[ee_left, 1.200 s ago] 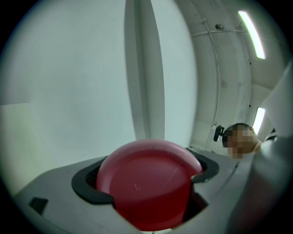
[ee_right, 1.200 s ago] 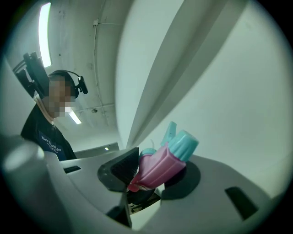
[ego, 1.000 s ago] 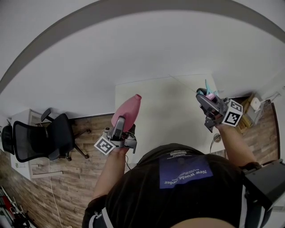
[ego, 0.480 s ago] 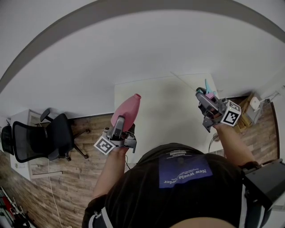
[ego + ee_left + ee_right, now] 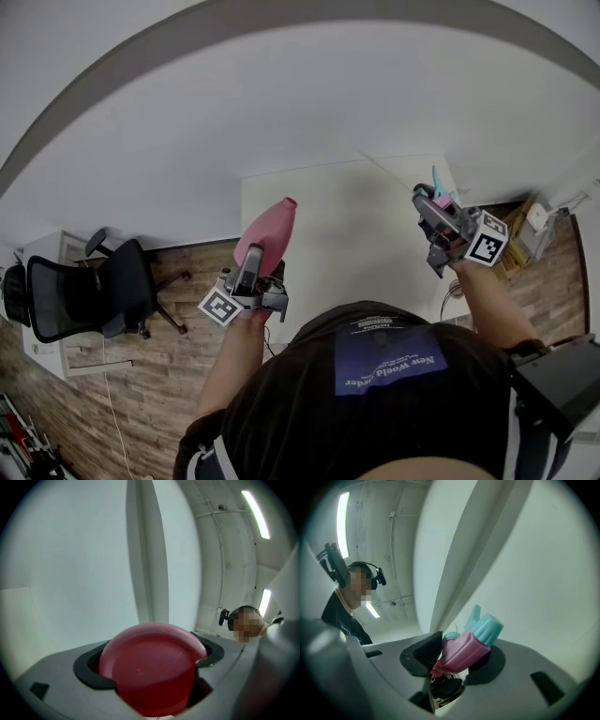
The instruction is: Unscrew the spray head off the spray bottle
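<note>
Nothing shifted, left gripper (image 5: 151,660) jaws clamping pink bottle (image 5: 270,234), right gripper (image 5: 457,657) jaws pinching spray head (image 5: 469,645).

Black office chair (image 5: 80,295) on wood floor (image 5: 141,375); white table (image 5: 347,234).

A pale wall (image 5: 281,103) fills the upper half of the head view. Below it, a white desk (image 5: 356,234) stands at centre. At left, a black office chair (image 5: 80,292) sits on the wood-plank floor (image 5: 150,384). Strip lights (image 5: 255,508) glow at the upper right of the left gripper view.
</note>
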A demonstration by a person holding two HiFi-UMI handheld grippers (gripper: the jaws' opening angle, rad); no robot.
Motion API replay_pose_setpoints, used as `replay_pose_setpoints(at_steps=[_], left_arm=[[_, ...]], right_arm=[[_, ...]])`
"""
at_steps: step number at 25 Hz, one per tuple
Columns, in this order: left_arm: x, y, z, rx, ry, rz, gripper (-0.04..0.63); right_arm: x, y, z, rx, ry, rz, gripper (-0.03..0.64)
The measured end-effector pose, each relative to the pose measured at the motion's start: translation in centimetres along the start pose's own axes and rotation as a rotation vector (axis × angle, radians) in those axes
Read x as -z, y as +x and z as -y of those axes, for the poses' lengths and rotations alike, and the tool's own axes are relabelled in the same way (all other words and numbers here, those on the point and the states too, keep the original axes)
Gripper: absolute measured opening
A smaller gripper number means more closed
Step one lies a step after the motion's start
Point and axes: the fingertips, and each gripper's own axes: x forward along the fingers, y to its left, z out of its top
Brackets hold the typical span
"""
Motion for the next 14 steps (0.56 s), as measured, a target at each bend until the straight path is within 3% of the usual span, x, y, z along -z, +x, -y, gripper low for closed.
replay_pose_setpoints(at_steps=[14], left_arm=[[0.18, 0.04, 0.1, 0.011, 0.004, -0.004, 0.492]], right_arm=[[-0.15, -0.02, 0.08, 0.001, -0.012, 0.005, 0.133]])
